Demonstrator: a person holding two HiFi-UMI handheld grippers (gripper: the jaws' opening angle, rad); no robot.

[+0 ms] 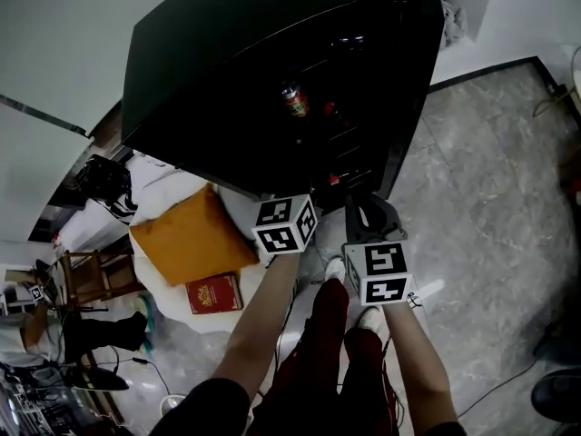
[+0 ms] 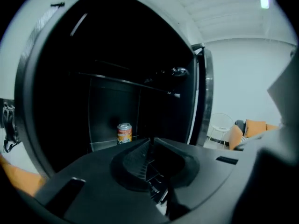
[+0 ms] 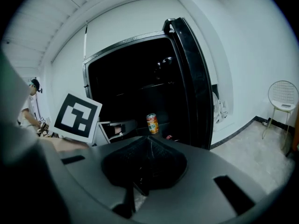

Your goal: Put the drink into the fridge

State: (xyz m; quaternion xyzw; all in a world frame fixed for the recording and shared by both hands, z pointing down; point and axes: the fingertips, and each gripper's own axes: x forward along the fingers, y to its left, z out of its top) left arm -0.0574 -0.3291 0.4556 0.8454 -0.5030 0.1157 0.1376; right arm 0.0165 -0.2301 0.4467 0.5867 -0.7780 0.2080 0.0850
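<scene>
The drink, an orange and red can (image 1: 294,101), stands upright on a shelf inside the open black fridge (image 1: 227,53). It shows in the left gripper view as the can (image 2: 124,133) and in the right gripper view as the can (image 3: 152,123), well beyond both sets of jaws. My left gripper (image 2: 150,140) is shut with nothing between its jaws. My right gripper (image 3: 148,137) is shut and empty too. Both are held in front of the fridge opening, the left marker cube (image 1: 284,223) beside the right marker cube (image 1: 385,271). The fridge door (image 3: 191,78) stands open at the right.
An orange cushion (image 1: 195,236) and a red box (image 1: 214,292) lie on a white surface at left, by a wooden chair (image 1: 91,275). A small red item (image 3: 169,137) sits low in the fridge. A white wire chair (image 3: 282,97) stands far right. A person (image 3: 32,101) stands at left.
</scene>
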